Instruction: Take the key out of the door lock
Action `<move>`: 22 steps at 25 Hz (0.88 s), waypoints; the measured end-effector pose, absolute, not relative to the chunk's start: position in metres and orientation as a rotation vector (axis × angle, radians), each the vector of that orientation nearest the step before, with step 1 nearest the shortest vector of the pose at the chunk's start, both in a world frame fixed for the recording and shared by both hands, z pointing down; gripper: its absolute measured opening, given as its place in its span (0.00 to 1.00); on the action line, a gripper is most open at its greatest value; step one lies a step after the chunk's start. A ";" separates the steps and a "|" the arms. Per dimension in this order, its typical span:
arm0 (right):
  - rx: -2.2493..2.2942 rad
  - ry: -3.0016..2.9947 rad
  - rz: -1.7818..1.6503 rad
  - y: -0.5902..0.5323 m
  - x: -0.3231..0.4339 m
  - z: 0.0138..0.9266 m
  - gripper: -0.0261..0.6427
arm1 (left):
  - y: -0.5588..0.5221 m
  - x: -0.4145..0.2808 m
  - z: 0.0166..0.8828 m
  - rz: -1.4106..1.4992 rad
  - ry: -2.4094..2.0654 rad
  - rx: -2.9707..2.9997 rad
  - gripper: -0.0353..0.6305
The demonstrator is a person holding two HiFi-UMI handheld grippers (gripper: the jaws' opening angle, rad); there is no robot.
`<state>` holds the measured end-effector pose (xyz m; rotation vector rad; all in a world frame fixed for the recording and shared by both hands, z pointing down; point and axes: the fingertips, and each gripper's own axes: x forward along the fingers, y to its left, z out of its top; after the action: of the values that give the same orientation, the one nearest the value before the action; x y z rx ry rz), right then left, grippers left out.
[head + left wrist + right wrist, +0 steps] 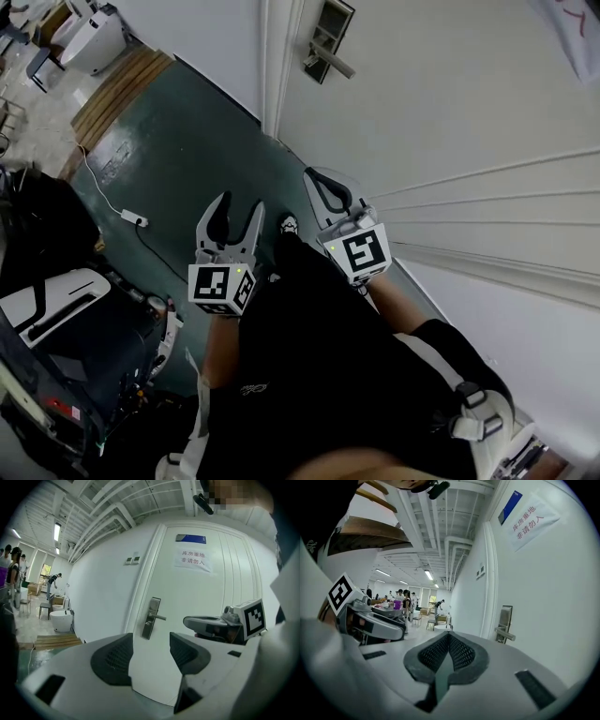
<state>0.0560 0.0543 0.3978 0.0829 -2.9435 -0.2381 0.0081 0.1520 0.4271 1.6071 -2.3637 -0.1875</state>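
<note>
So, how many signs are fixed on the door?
2: a blue plate near the top of the door, and a white paper notice just below it. The door's lower part is hidden.

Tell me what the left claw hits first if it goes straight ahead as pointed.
Probably the white door, just below the lock plate; nothing shows between the open left claw and it.

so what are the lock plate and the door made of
Lock plate with its lever: looks like brushed metal, silvery grey with a dull sheen. Door: smooth white painted finish with moulded grooves; wood or metal beneath cannot be told.
</note>
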 end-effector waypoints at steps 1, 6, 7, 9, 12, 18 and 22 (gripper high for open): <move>0.083 -2.942 -0.239 0.045 0.049 0.397 0.05 | 0.142 0.002 0.426 -0.184 -2.360 1.614 0.40; 0.079 -2.952 -0.245 0.006 0.019 0.391 0.05 | 0.099 -0.025 0.424 -0.172 -2.331 1.639 0.40; 0.074 -2.953 -0.246 0.000 0.014 0.390 0.05 | 0.092 -0.029 0.424 -0.171 -2.326 1.637 0.40; 0.066 -2.957 -0.259 -0.013 0.007 0.386 0.05 | 0.077 -0.036 0.423 -0.167 -2.316 1.633 0.40; 0.071 -2.964 -0.239 -0.034 0.000 0.387 0.05 | 0.053 -0.041 0.427 -0.142 -2.283 1.643 0.40; 0.068 -2.977 -0.176 -0.063 -0.009 0.389 0.05 | 0.018 -0.055 0.428 -0.112 -2.258 1.650 0.40; 0.066 -2.992 -0.163 -0.079 -0.024 0.393 0.05 | 0.000 -0.066 0.433 -0.099 -2.231 1.655 0.40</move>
<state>-0.0244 -0.0787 0.3925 0.0663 -2.9919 -0.1626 -0.0660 -0.0002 0.4327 1.6552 -2.2308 -0.0986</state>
